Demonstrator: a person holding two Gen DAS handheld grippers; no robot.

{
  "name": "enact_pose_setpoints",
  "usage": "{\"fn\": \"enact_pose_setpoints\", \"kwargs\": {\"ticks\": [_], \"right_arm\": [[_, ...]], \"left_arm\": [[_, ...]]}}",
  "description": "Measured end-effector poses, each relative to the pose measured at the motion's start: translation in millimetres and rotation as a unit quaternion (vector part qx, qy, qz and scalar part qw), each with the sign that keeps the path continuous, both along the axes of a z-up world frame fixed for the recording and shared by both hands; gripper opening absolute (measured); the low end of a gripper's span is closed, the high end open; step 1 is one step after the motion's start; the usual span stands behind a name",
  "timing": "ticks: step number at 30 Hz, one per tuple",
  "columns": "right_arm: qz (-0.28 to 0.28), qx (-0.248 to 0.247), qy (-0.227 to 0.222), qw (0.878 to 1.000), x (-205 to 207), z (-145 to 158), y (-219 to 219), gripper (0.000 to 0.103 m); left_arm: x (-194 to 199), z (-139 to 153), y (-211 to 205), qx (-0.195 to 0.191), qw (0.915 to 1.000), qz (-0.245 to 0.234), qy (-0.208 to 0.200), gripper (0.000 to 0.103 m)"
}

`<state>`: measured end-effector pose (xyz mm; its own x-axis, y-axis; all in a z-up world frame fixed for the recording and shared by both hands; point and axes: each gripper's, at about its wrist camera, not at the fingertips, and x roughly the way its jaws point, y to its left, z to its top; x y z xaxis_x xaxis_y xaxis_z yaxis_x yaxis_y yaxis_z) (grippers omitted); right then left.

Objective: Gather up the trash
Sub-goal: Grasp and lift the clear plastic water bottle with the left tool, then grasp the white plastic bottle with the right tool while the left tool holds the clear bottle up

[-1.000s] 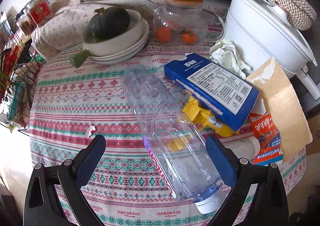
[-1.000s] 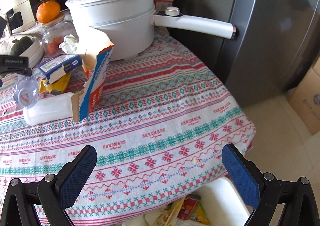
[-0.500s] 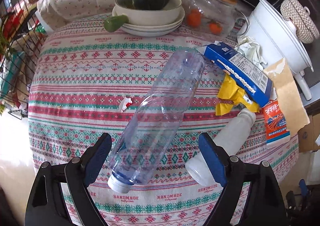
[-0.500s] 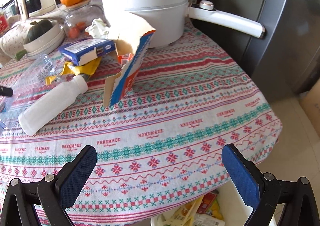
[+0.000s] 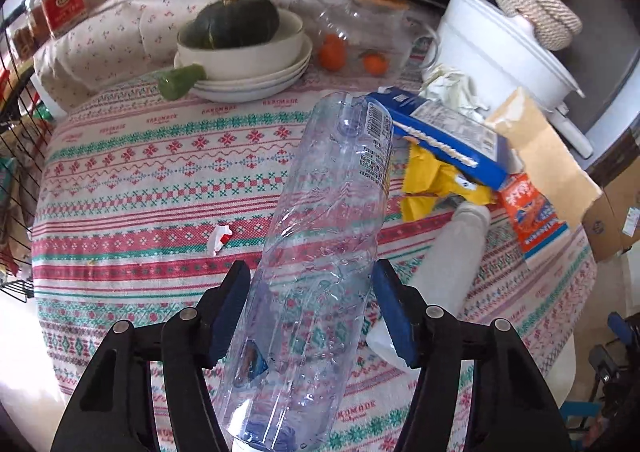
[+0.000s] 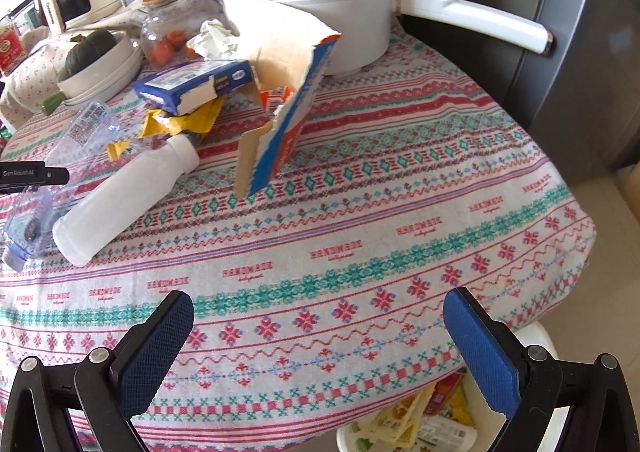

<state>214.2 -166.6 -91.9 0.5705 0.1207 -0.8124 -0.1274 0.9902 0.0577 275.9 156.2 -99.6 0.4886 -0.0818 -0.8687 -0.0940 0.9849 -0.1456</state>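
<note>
Patterned cloth covers the bench (image 6: 360,212), where a white pot (image 6: 320,12) stands behind the torn carton (image 6: 288,100) and blue box (image 5: 440,132). Clear plastic bottle (image 5: 320,252) lies cap-near between the left tool's (image 5: 310,308) closing pads, both just at its sides. Right tool (image 6: 320,340) hangs wide open, above the bin (image 6: 420,424) edge.

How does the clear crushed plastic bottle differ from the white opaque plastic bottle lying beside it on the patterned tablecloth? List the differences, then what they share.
The clear crushed plastic bottle is see-through and dented; the white opaque plastic bottle is solid-coloured and smooth. The clear bottle looks longer and wider. It lies between the left tongs, which have just been closing; nothing is around the white bottle. Both lie on their sides on the patterned tablecloth.
</note>
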Motion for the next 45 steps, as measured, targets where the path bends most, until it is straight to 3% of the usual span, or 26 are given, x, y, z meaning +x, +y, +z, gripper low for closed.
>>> {"fn": "enact_pose_setpoints", "kwargs": {"ticks": [8, 10, 13, 14, 16, 23, 29, 33, 37, 45], "right_arm": [[0.045, 0.038, -0.011, 0.998, 0, 7, 42, 0.102], [0.052, 0.059, 0.002, 0.997, 3, 5, 54, 0.102], [0.053, 0.096, 0.03, 0.994, 13, -4, 74, 0.1], [0.053, 0.109, 0.036, 0.992, 17, -8, 82, 0.097], [0.055, 0.123, 0.041, 0.99, 22, -15, 97, 0.092], [0.036, 0.16, 0.072, 0.984, 50, -32, 147, 0.091], [-0.005, 0.154, 0.088, 0.984, 84, -44, 170, 0.091], [-0.033, 0.152, 0.123, 0.98, 96, -63, 171, 0.082], [-0.038, 0.219, 0.148, 0.964, 95, -70, 162, 0.064], [0.007, 0.205, 0.141, 0.968, 73, -48, 144, 0.055]], "left_arm": [[-98, 54, 2, -0.017, 0.9989, -0.008, -0.042, 0.066], [-119, 52, 8, -0.022, 0.999, -0.003, -0.039, 0.066], [-141, 32, 31, -0.058, 0.9978, 0.022, -0.023, 0.065], [-142, 28, 38, -0.076, 0.9964, 0.034, -0.012, 0.065], [-144, 33, 50, -0.097, 0.9935, 0.053, -0.027, 0.065], [-139, 45, 65, -0.092, 0.9922, 0.069, -0.05, 0.065], [-139, 47, 63, -0.075, 0.9941, 0.06, -0.052, 0.065], [-139, 48, 59, -0.073, 0.9945, 0.054, -0.052, 0.064], [-138, 45, 53, -0.07, 0.9952, 0.048, -0.049, 0.064], [-142, 48, 36, -0.064, 0.9958, 0.033, -0.057, 0.064]]}}
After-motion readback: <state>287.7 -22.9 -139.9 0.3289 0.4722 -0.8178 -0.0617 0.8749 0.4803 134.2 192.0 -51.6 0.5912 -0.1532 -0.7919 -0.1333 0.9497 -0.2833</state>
